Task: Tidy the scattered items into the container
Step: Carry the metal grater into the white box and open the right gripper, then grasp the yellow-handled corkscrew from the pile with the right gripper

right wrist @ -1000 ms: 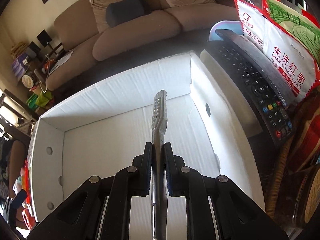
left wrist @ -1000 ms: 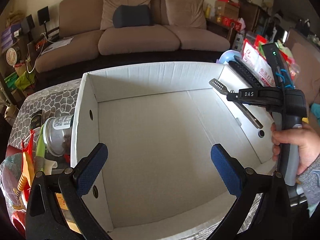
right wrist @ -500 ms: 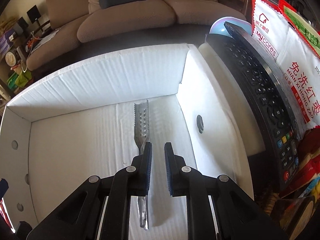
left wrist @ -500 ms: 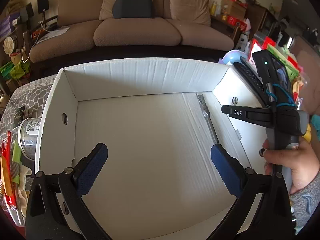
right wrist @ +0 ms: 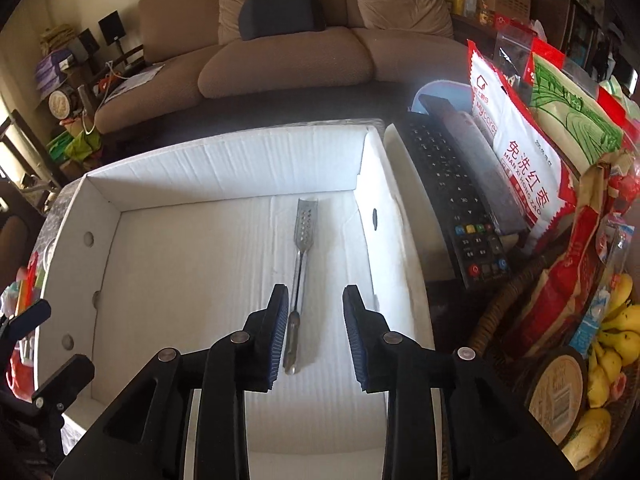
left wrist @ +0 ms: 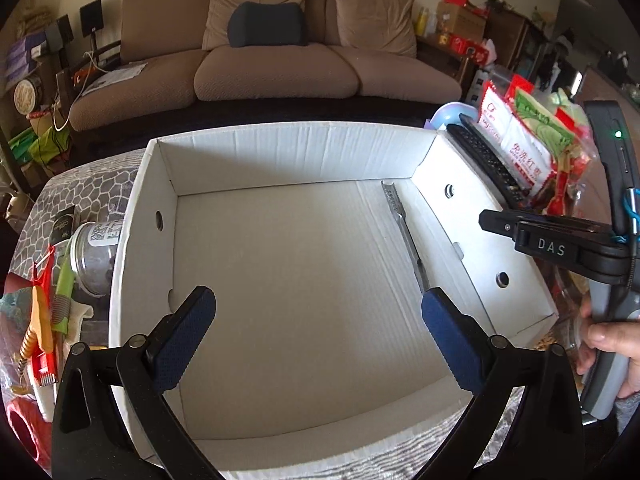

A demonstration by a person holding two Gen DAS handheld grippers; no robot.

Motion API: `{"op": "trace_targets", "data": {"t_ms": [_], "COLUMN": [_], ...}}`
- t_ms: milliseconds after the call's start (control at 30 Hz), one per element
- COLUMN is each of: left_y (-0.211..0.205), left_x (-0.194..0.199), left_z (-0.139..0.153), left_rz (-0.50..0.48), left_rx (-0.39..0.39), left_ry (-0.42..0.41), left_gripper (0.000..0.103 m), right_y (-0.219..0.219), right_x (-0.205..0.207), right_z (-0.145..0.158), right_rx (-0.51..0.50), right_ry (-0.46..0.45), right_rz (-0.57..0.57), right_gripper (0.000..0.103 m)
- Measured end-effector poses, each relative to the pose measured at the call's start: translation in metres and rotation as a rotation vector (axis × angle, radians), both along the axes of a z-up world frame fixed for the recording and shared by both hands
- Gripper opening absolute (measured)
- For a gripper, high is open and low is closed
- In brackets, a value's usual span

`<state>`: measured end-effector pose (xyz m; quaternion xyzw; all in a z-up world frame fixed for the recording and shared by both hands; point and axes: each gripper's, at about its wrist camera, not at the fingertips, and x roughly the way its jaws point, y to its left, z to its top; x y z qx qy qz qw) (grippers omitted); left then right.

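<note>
Your widest free room is the white box [left wrist: 160, 184]: its top is open and most of its floor is bare. One obstacle lies inside, the metal tool [right wrist: 301, 248], flat on the floor near the right wall and pointing at the far wall. Left of the box, the tabletop [left wrist: 92, 184] is crowded by a tin can [left wrist: 94, 256] touching the wall and colored clutter [left wrist: 44, 320] beside it. On the right, remote controls [right wrist: 460, 200], snack bags [right wrist: 520, 160] and a wicker basket [right wrist: 508, 304] crowd close against the box wall. Your right tongs [right wrist: 315, 330] hang spread above the tool's handle; your left tongs [left wrist: 318, 334], also spread, hover over the near rim.
</note>
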<state>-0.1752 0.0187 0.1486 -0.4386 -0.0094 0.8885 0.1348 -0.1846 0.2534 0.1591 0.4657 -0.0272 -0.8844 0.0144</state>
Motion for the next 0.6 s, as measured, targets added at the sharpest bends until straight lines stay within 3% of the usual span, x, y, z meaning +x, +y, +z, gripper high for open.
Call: {"op": "trace_targets", "data": {"t_ms": [133,233,433,600], "left_y": [-0.033,-0.062,-0.133,-0.198], "left_x": [0.033,0.059,0.097,0.116], "left_z": [0.013,0.018,0.018,0.017], "left_rz": [0.025,0.037,0.12,0.189], "left_rx": [0.011,-0.009,-0.041,-0.074], "left_ry": [0.009,0.027,0.023,0.023], "left_gripper": [0.103,0.103,0.103,0.103], "right_y": [-0.036,-0.07,-0.136,-0.2], "right_x": [0.016,0.027,0.051,0.065], "right_z": [0.014,0.024,0.036,0.036], "right_rx": [-0.035,-0.081,-0.147,-0.22], "right_ry": [0.019,0.026,0.024,0.013], "right_rz": [0.05,0.099,0.178,0.246], "right_gripper": [0.041,0.055,0.057,0.07]}}
